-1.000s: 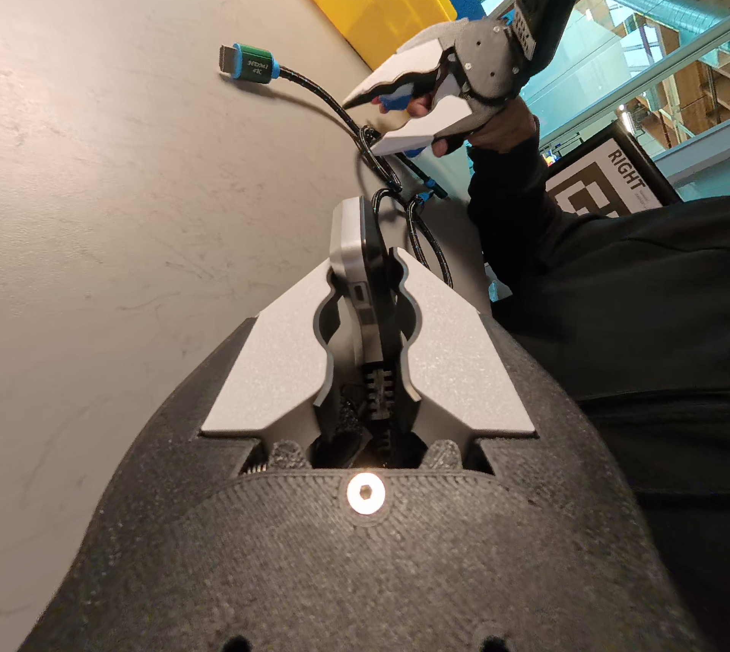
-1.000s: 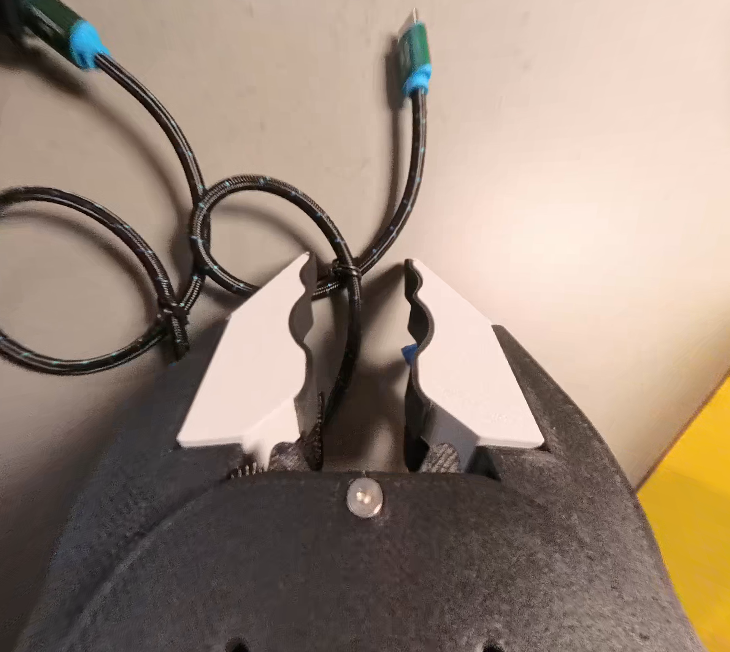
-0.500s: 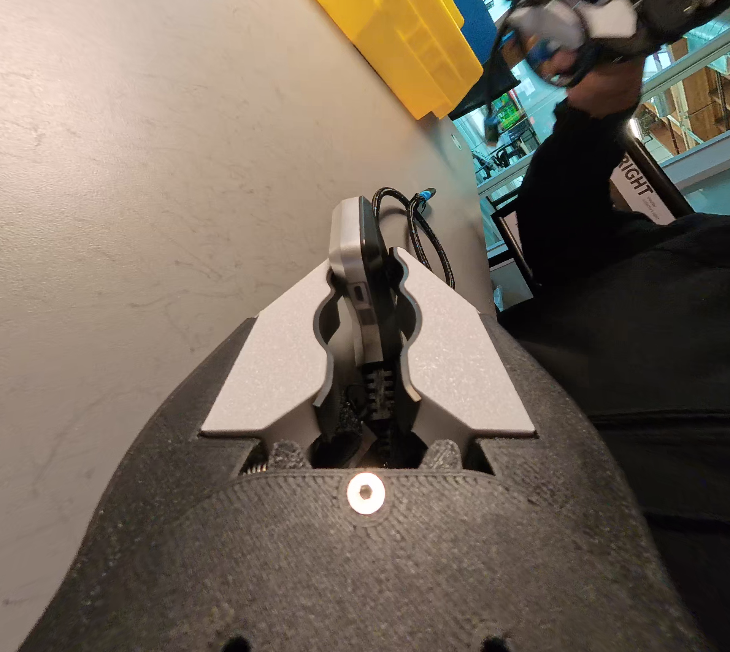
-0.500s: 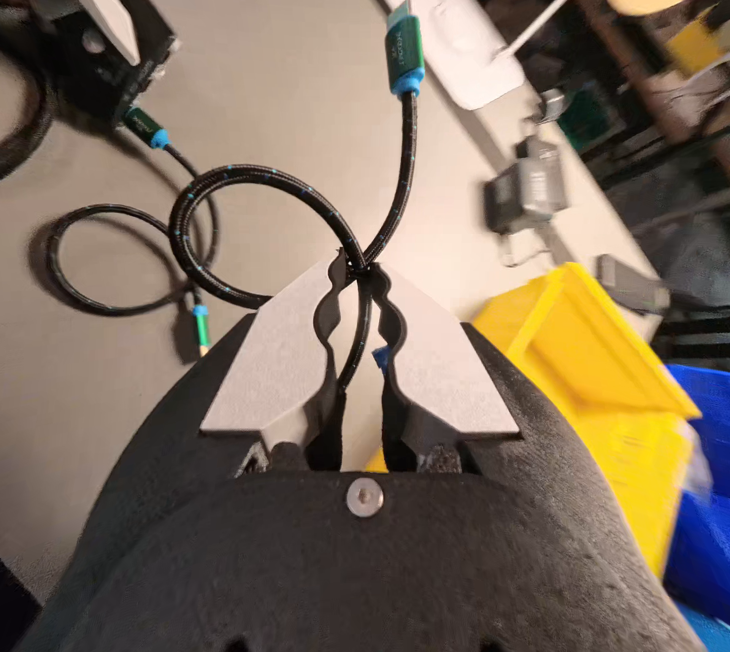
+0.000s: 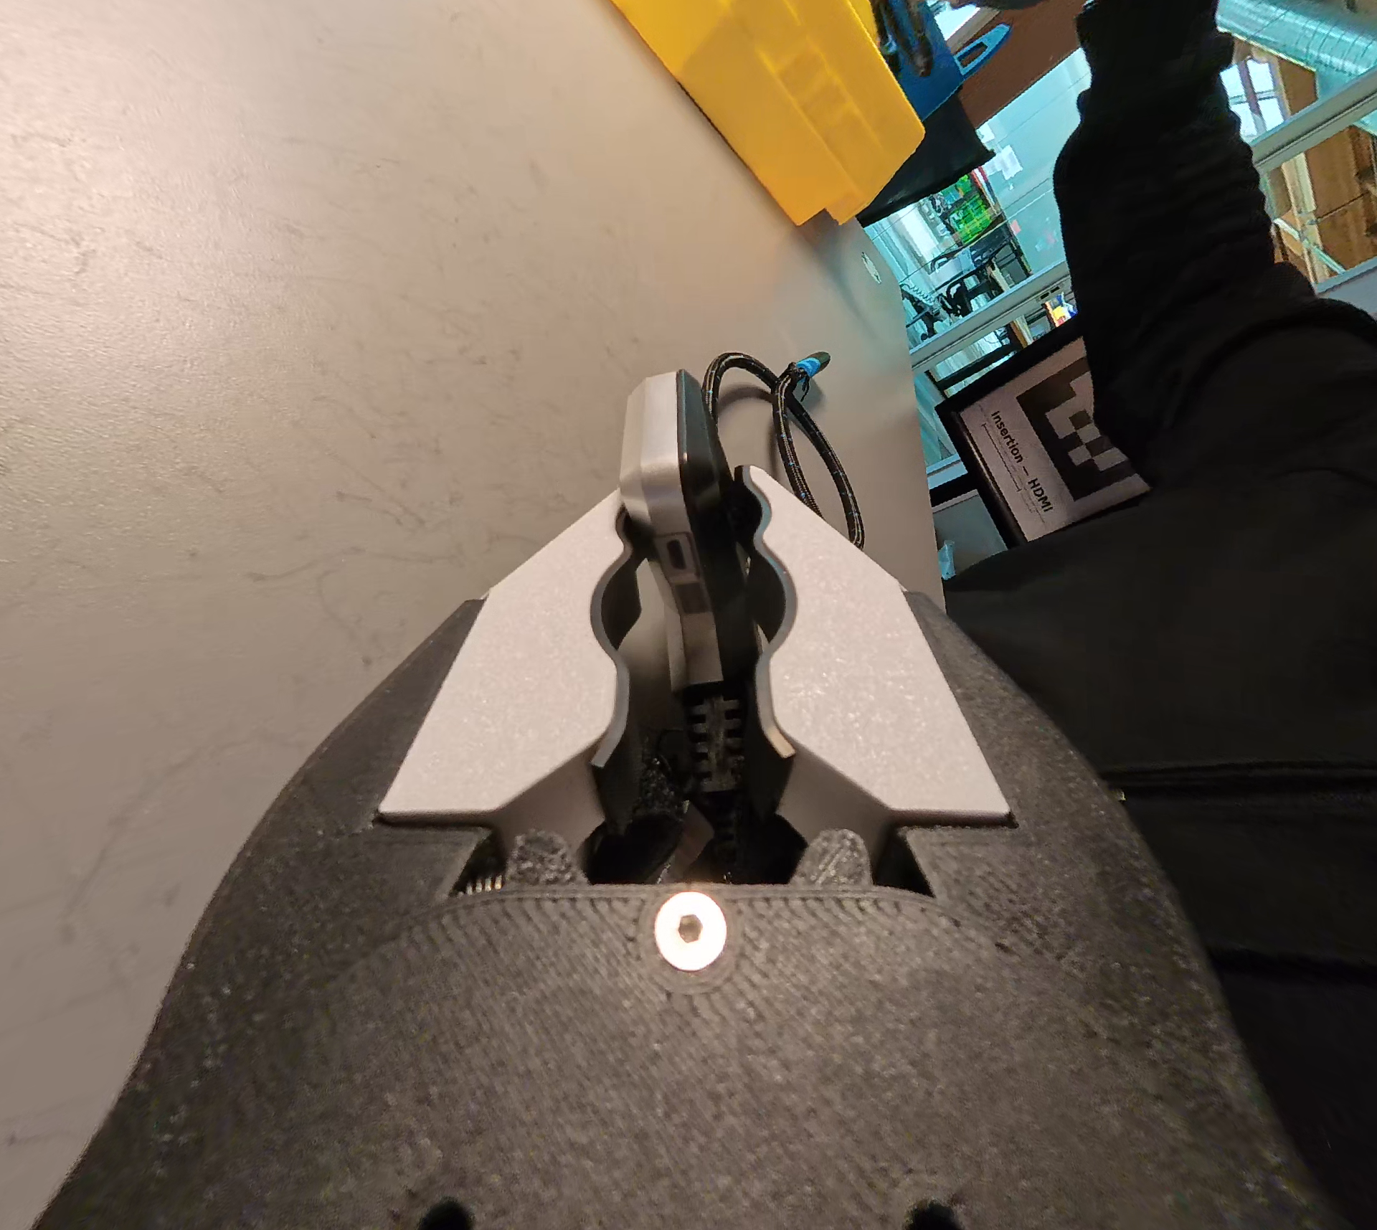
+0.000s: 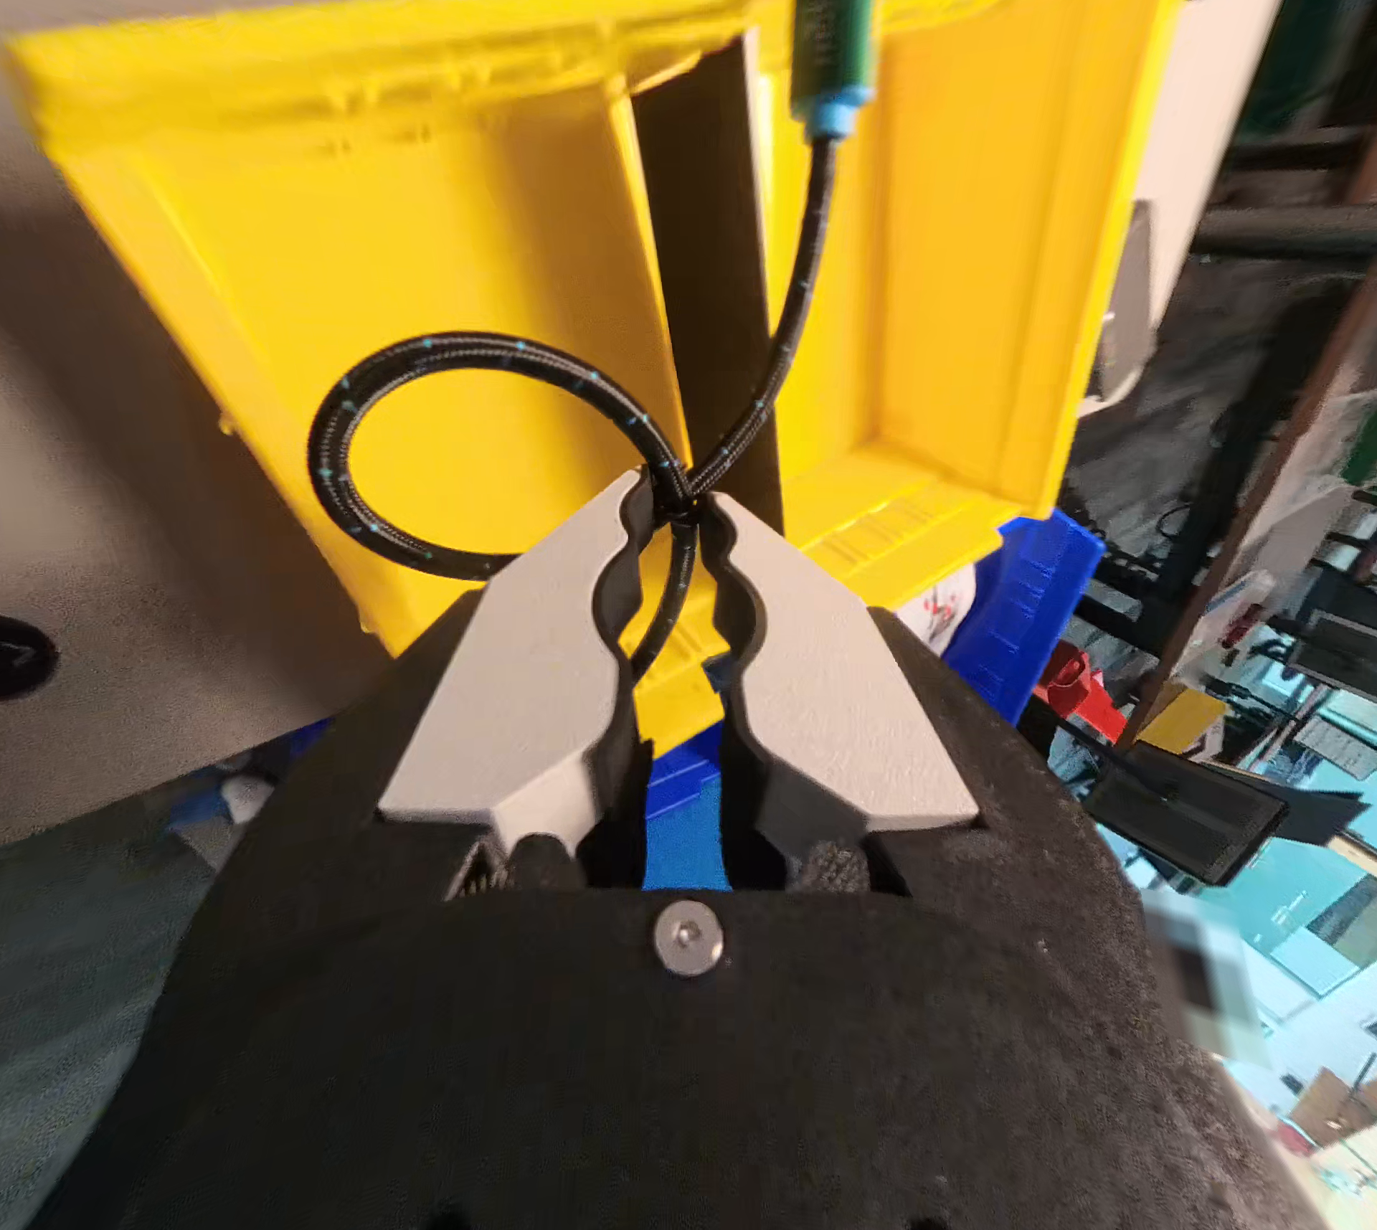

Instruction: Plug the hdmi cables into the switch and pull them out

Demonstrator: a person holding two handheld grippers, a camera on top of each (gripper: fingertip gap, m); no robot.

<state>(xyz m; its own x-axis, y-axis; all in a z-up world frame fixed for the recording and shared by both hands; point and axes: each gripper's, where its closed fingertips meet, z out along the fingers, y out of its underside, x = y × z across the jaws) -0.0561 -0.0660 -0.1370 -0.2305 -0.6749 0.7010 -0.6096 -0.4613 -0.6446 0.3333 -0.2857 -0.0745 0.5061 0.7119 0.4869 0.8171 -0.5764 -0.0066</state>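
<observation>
Right gripper [image 6: 676,509] lifted cable [image 6: 797,307]; blurred plug [image 6: 831,21], probably HDMI.

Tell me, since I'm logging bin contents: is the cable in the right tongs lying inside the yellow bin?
No. The right tongs hold the cable up in front of the yellow bin, clamped where its loop crosses.

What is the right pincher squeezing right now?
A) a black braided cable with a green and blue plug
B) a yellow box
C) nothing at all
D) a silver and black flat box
A: in the right wrist view the right gripper has its grey fingertips pinched on the black braided cable with a green and blue plug, where its loop crosses, above the yellow plastic bin.
</observation>
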